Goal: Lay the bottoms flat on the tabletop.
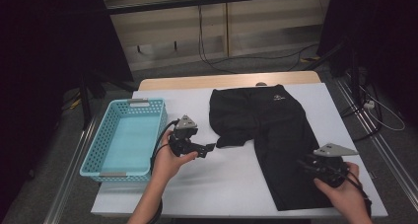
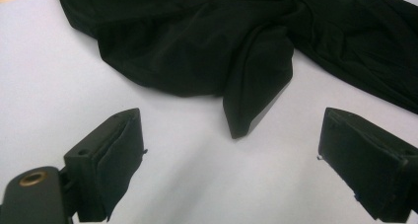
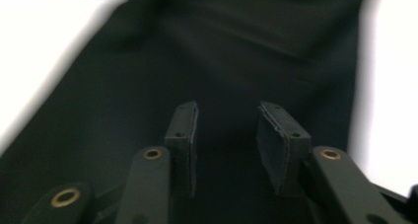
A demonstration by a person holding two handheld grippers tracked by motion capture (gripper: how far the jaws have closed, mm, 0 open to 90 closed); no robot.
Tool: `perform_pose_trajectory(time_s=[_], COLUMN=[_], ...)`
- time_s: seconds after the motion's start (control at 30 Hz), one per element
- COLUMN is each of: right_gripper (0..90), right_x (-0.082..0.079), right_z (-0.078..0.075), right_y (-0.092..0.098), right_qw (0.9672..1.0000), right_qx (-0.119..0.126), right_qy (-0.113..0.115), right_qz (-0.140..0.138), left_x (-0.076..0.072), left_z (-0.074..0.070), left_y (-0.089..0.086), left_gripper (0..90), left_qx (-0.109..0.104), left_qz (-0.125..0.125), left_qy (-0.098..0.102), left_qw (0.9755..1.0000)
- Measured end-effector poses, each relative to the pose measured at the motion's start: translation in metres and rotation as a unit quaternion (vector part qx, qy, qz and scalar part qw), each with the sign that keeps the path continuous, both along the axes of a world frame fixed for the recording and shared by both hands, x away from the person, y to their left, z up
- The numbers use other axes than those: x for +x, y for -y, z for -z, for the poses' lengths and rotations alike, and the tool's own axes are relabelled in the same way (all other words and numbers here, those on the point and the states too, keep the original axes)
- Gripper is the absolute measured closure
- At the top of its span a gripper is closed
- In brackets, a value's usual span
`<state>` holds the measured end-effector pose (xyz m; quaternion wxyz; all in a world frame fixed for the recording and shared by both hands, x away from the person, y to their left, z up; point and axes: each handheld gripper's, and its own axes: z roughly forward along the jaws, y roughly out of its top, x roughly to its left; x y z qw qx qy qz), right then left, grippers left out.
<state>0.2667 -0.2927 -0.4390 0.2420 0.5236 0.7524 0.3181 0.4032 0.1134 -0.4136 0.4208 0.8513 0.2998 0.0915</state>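
- Trousers [image 1: 276, 140]: one black pair, flat on the white table [image 1: 236, 184], waist at the far edge. One leg runs its long axis from the waist toward the person's right hand; the other lies bunched across it, ending in a folded tip [image 2: 251, 110].
- Left gripper [image 1: 211, 148]: jaws wide apart, nothing between them. The folded tip lies straight ahead of it, just beyond the jaw ends and not touching (seen along the jaws in the left gripper view). This gripper is judged the nearer one to the folded leg.
- Right gripper [image 1: 301, 166]: jaws partly apart, gripping nothing. It hangs over the lower end of the straight leg, black cloth beneath and ahead of it (its own view is blurred).
- Basket [image 1: 125, 137]: one, light blue, beside the left gripper on the side away from the trousers.
- Count: two grippers, one pair of trousers, one basket.
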Motion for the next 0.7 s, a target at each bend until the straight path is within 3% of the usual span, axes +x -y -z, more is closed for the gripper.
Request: perform_pose_trajectory(time_s=[0.13,0.27,0.4,0.5,0.53,0.7], right_gripper=[60.5,62.6,70.5,85.2,89.1,90.0], right_x=[0.002,0.004,0.006,0.007,0.007,0.003], right_z=[0.002,0.006,0.013,0.014,0.014,0.011], right_y=[0.029,0.042,0.047,0.049,0.049,0.049], right_qw=[0.9981,0.9967,0.9962,0.9964,0.9963,0.9964], right_qx=[-0.015,-0.017,-0.006,0.026,0.026,0.017], right_qy=[0.005,-0.005,-0.028,-0.038,-0.038,-0.043], right_qz=[0.059,0.079,0.082,0.072,0.072,0.071], left_x=[0.001,0.001,0.001,0.001,0.001,0.000], left_z=[0.002,0.002,0.002,0.003,0.003,0.002], left_y=[0.000,0.002,0.002,0.003,0.003,0.002], left_gripper=[9.9,9.9,9.9,9.9,9.9,9.9], left_qx=[0.005,0.006,0.009,0.004,0.004,0.003], left_qz=[0.003,0.005,0.009,0.004,0.004,0.004], left_qy=[0.002,0.001,-0.001,0.000,0.000,0.000], left_qw=[1.0000,1.0000,0.9999,1.0000,1.0000,1.0000])
